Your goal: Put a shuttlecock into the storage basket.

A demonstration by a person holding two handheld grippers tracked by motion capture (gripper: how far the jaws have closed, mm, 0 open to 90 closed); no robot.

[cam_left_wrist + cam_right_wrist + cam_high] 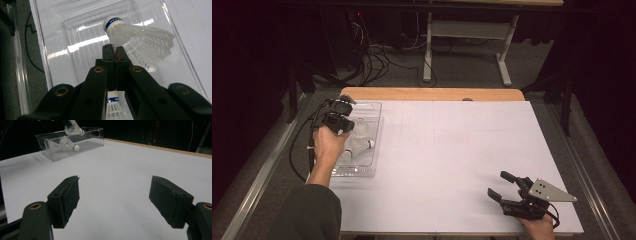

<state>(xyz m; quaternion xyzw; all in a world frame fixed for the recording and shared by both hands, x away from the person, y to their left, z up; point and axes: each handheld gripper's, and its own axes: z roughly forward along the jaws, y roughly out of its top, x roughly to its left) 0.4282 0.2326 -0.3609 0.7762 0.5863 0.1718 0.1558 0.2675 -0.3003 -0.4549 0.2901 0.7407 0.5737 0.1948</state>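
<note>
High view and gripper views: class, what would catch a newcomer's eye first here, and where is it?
First, the white shuttlecock pinched by its skirt in the shut left gripper, over the clear plastic box at the table's left edge. A second shuttlecock lies inside that box. At the near right, the right gripper rests open over the bare white table.

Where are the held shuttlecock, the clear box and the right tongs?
held shuttlecock point(140, 45), left gripper view, on its feather skirt.
clear box point(377, 131), high view, on its right wall.
right tongs point(113, 201), right gripper view, midway between the open tips.
</note>
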